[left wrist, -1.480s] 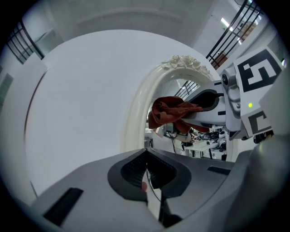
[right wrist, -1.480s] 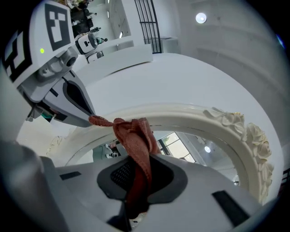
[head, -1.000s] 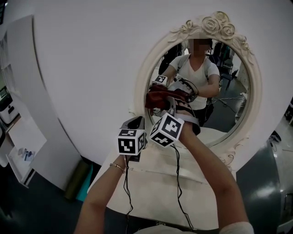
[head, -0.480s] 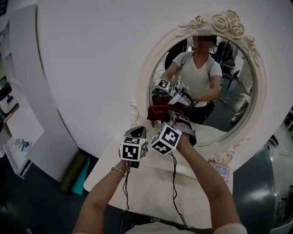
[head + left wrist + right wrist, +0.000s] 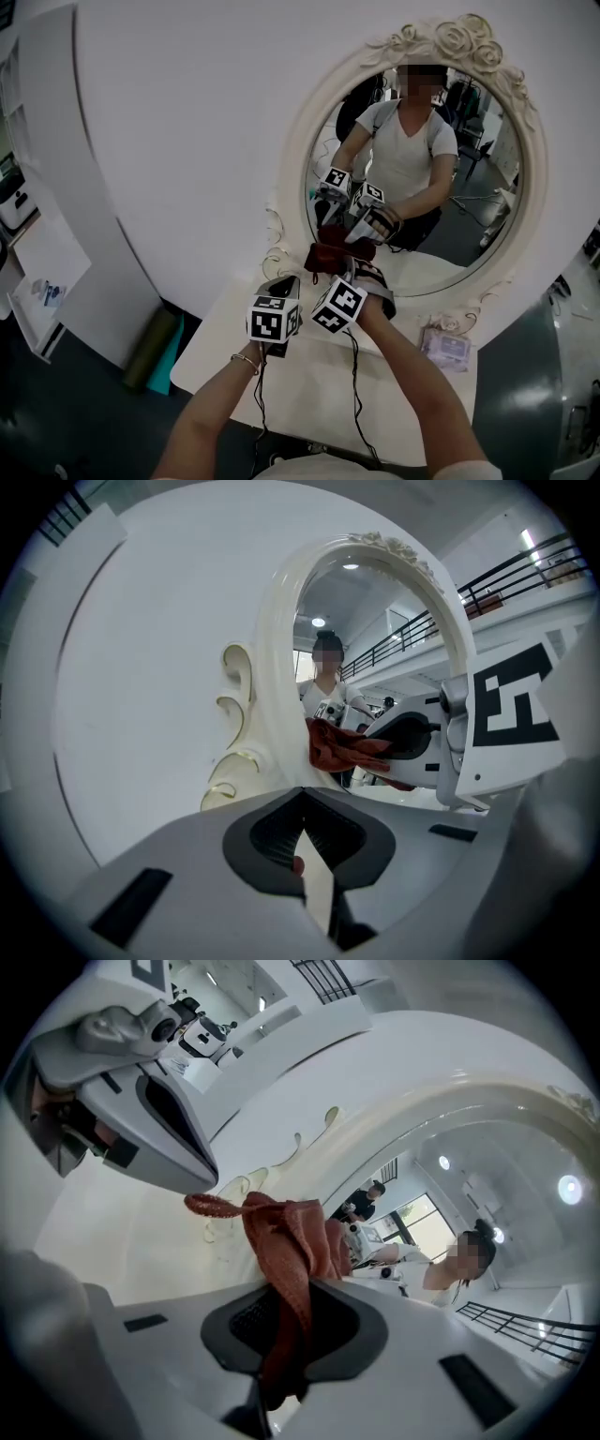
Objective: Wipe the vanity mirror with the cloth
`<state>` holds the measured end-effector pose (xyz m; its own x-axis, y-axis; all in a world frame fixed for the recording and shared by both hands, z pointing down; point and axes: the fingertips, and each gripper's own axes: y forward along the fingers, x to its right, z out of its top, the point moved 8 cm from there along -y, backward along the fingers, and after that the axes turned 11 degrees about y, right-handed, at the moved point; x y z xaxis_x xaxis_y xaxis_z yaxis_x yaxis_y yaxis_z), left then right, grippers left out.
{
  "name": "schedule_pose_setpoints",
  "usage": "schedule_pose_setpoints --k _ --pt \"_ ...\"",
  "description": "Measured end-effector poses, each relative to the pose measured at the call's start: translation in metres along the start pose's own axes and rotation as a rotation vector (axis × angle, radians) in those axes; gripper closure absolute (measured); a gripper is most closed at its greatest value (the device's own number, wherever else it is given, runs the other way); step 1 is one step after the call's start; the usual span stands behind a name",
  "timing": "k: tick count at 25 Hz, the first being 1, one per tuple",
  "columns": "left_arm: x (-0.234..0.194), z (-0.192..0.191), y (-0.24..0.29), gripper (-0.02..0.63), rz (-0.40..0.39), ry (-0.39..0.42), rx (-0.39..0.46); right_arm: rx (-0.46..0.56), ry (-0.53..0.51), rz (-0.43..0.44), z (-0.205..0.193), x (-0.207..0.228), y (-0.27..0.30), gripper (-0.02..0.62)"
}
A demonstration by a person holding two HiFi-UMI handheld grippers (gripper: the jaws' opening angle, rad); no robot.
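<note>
The cloth (image 5: 333,251), a dark red bunched rag, is lying against the lower left of the vanity mirror (image 5: 422,187), right where the glass is meeting the pale carved frame (image 5: 291,178). The right gripper (image 5: 347,269) is holding it: in the right gripper view its fingers (image 5: 239,1321) are clamping on a hanging fold of the cloth (image 5: 281,1241), with the rest bulging forward toward the glass. The left gripper (image 5: 281,283) is hovering just beside it on the left, above the white desk (image 5: 309,403); in the left gripper view its fingers (image 5: 272,832) are sitting together with nothing between them. As I judge it, the wiping is under way at the bottom edge and most of the glass is waiting. To do this stroke well, the loose bulge of cloth, not the hard fingers, should be pressing on the glass, in overlapping sweeps that are working along the curved rim and then up and across. The grip looks narrow, so light, even pressure should be guarding against the cloth slipping out.
</note>
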<state>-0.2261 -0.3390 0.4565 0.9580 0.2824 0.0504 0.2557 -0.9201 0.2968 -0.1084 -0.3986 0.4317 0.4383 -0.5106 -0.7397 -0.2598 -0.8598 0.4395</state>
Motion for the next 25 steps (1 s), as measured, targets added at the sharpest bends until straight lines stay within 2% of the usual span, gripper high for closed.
schedule_pose_setpoints --k 7,13,20,25 --pt "0.009 -0.025 0.004 0.6 -0.018 0.001 -0.045 -0.062 0.02 0.061 -0.029 -0.023 0.013 0.534" --pt "0.016 -0.038 0.007 0.6 -0.029 0.001 -0.072 -0.05 0.067 0.101 -0.037 -0.027 0.014 0.534" --pt "0.017 -0.021 0.008 0.6 -0.033 0.009 -0.043 -0.006 0.071 0.075 -0.03 -0.006 -0.005 0.534" --pt "0.022 0.005 0.004 0.6 -0.029 0.07 -0.009 0.029 0.048 0.031 -0.017 0.021 -0.03 0.534"
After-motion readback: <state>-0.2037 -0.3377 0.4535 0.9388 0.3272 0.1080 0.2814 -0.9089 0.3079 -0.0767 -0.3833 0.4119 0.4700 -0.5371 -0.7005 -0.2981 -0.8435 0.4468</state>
